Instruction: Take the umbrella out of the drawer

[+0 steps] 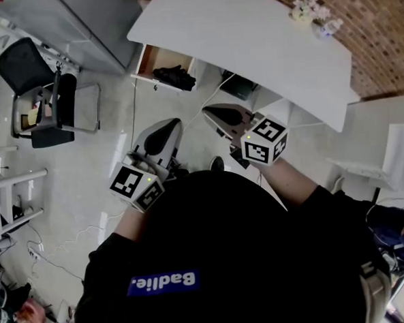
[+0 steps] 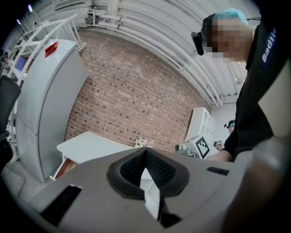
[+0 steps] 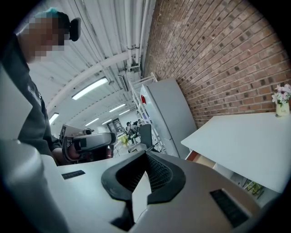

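**Umbrella lies ahead in the open drawer; both grippers shut and empty**

Head view: the drawer point(image 1: 156, 58) stands pulled out under the left end of the table point(image 1: 249, 31); the umbrella point(image 1: 174, 77) is the dark bundle inside it, its long axis running roughly from 10 to 4 o'clock along the drawer; the left gripper point(image 1: 172, 124) sits well short of it, with the umbrella at about 12 o'clock from its tips; the right gripper point(image 1: 210, 111) is just beside the left one, and from its tips the umbrella lies at about 10 o'clock; neither looks clearly nearer, though the left one seems better lined up with the drawer.

Left gripper view: the jaws are together with nothing between them; the table and a strip of the drawer's brown inside point(image 2: 63, 167) show at 9 o'clock from the tips, well apart; the umbrella itself cannot be seen here.

Right gripper view: these jaws too are pressed together and hold nothing; the drawer point(image 3: 203, 160) shows under the table edge at 3 o'clock from the tips; the umbrella is hidden from this angle.

Judgement: the reach into the drawer is not yet begun; the jaws would need to part, and closing across the umbrella's length should grip better than closing along it.
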Demonstrator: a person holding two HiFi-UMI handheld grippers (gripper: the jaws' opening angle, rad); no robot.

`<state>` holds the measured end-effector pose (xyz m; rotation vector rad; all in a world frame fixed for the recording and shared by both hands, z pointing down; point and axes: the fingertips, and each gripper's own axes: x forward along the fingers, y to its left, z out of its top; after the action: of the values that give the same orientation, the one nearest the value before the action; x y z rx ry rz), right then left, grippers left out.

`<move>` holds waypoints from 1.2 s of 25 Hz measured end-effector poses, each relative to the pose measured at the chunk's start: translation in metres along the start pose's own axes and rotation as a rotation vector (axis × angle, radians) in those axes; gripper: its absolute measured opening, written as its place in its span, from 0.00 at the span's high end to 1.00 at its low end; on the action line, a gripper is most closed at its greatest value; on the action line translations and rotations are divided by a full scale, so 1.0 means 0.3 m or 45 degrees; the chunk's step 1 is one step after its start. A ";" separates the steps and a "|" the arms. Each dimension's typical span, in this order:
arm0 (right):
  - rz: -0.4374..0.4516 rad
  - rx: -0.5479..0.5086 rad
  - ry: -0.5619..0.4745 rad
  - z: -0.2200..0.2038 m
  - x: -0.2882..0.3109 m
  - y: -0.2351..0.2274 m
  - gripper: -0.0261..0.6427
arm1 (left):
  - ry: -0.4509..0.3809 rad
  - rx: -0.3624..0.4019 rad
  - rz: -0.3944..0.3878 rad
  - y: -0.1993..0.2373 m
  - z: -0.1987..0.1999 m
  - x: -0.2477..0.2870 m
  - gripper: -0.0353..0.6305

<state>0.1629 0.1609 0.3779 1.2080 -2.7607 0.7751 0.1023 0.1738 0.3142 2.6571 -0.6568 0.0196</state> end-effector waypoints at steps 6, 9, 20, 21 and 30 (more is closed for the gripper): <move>-0.034 -0.009 0.018 0.003 0.065 0.013 0.92 | -0.004 0.012 -0.014 0.054 0.017 -0.036 0.95; -0.059 -0.017 0.021 0.013 0.102 0.021 0.92 | -0.014 0.017 -0.028 0.086 0.042 -0.061 0.95; -0.149 -0.046 0.014 0.058 0.309 0.089 0.92 | -0.023 0.067 -0.107 0.250 0.119 -0.183 0.95; -0.161 -0.051 0.013 0.061 0.324 0.094 0.92 | -0.022 0.066 -0.114 0.264 0.121 -0.195 0.95; -0.242 -0.148 0.058 0.051 0.429 0.130 0.92 | -0.025 0.018 -0.147 0.368 0.111 -0.279 0.95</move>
<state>0.0486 0.0887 0.3760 1.3847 -2.5666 0.6082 -0.0245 0.1090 0.3163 2.7072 -0.5102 -0.0346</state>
